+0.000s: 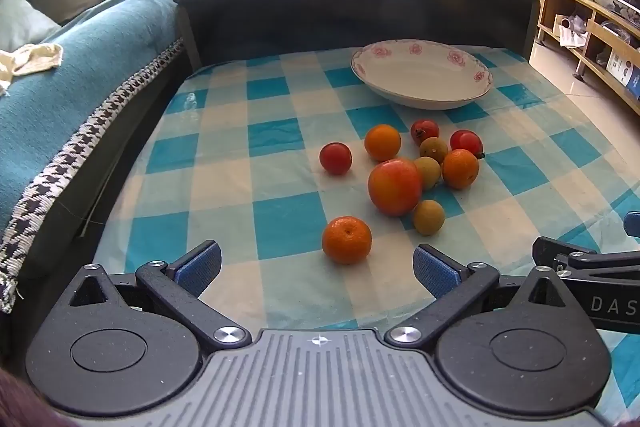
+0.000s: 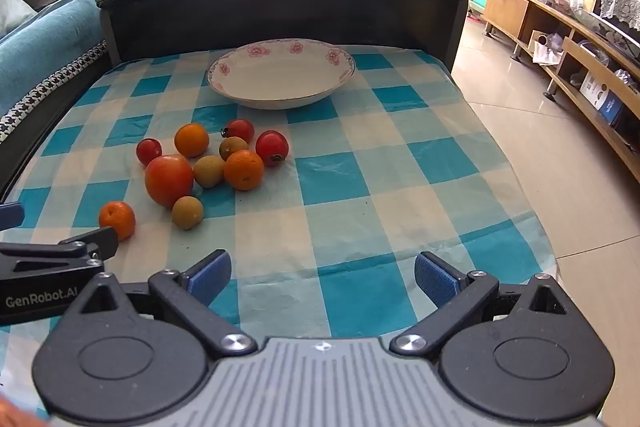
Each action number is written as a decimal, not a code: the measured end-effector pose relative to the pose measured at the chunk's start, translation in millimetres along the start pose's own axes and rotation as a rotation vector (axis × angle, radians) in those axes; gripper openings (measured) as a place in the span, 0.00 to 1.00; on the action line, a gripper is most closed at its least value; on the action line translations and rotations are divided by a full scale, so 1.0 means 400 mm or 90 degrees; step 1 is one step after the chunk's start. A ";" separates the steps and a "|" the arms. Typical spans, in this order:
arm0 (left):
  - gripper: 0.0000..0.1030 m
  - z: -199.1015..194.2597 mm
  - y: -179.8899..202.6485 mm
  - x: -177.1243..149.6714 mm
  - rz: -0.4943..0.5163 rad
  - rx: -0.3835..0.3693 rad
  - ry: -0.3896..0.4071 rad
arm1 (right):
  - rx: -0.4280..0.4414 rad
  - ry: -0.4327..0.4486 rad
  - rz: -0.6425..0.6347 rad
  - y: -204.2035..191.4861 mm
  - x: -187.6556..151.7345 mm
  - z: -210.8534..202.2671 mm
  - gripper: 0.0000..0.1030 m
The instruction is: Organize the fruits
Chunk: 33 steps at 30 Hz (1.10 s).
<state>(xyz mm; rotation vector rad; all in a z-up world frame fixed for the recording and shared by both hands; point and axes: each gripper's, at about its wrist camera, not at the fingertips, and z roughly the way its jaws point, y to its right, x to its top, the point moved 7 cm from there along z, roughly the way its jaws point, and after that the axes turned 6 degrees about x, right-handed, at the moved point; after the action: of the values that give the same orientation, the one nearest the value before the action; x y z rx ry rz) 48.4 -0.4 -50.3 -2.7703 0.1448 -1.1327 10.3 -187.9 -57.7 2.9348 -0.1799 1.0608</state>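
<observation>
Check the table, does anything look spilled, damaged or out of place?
Nothing spilled or damaged. The bowl sits upright and empty, while the fruits lie loose in a cluster on the tablecloth in front of it. One mandarin sits slightly apart, nearest the left gripper.

A glossy glazed plate sits on a thin, slightly creased checked sheet with a plastic sheen. The tomatoes' skin is shiny, the oranges' dimpled, the floor tiles polished.
</observation>
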 end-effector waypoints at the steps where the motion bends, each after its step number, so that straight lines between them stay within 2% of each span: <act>1: 1.00 -0.001 0.000 0.000 0.000 0.000 0.000 | 0.000 -0.001 -0.001 0.000 -0.001 -0.001 0.97; 2: 1.00 0.001 0.000 0.000 0.001 0.000 -0.004 | -0.005 -0.013 -0.003 -0.001 -0.002 0.000 0.97; 33: 0.98 0.010 0.001 -0.015 0.002 -0.002 -0.019 | -0.004 -0.018 -0.002 -0.001 -0.010 0.011 0.97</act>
<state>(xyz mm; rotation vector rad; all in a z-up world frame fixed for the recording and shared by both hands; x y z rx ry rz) 47.0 0.6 -57.2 -2.7864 0.1481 -1.0906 10.4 -187.1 -63.7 2.9443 -0.1784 1.0179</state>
